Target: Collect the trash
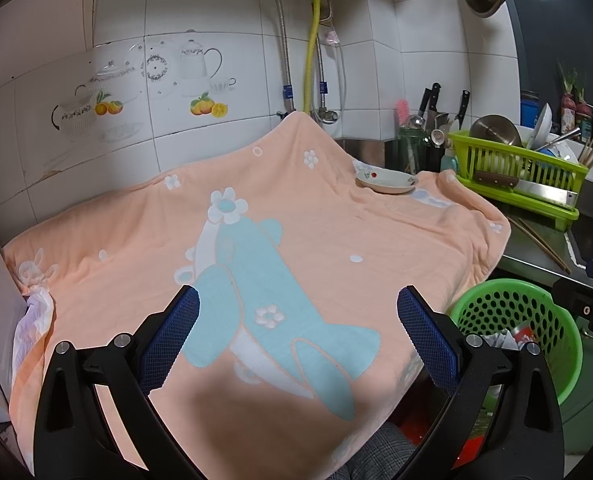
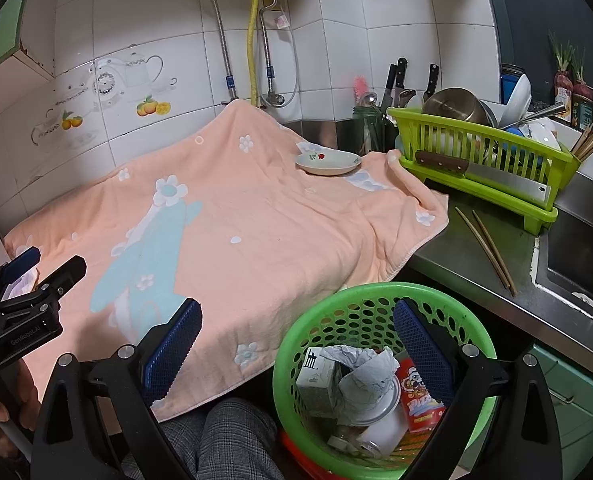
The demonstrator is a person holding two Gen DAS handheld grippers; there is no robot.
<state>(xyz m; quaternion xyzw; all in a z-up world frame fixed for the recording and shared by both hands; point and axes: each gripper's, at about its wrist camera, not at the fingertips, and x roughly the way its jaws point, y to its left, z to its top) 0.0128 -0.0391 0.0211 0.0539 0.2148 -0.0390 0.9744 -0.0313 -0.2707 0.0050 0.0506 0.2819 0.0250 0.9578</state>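
Kitchen counter (image 2: 476, 280) is draped with a towel (image 2: 256, 232); both grippers (image 1: 298, 320) (image 2: 298, 328) are held apart, empty, basket (image 2: 336, 300) at five o'clock.

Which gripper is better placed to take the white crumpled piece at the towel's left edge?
Left gripper: open, empty, and right beside the white crumpled piece. The right gripper, also open, hangs above the green basket on the other side.

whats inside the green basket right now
The green basket holds a crumpled paper, a small carton, a red snack can, a white cup and a drink can. Anything beneath that pile is covered.
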